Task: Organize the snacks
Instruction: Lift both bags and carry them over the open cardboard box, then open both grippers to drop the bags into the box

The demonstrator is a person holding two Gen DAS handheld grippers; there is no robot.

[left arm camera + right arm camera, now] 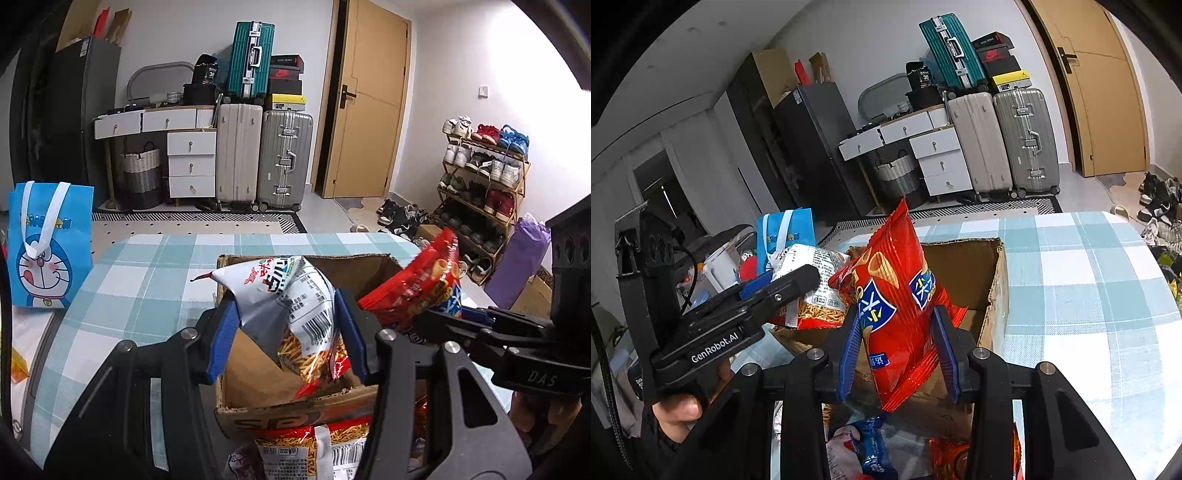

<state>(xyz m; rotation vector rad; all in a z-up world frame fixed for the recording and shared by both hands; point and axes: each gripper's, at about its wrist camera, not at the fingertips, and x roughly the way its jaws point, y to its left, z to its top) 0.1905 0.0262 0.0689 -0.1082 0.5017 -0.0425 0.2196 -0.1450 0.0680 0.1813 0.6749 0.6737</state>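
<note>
An open cardboard box stands on the checked tablecloth. My left gripper is shut on a white and red bag of stick snacks, held over the box's left half; the bag also shows in the right wrist view. My right gripper is shut on a red bag of cone snacks, held upright above the box's near side; this bag shows at the right of the left wrist view. The two grippers are side by side, close together.
More snack bags lie in front of the box: a stick snack bag, a blue and white packet and a red one. A blue cartoon tote bag stands at the table's left. The tablecloth stretches right of the box.
</note>
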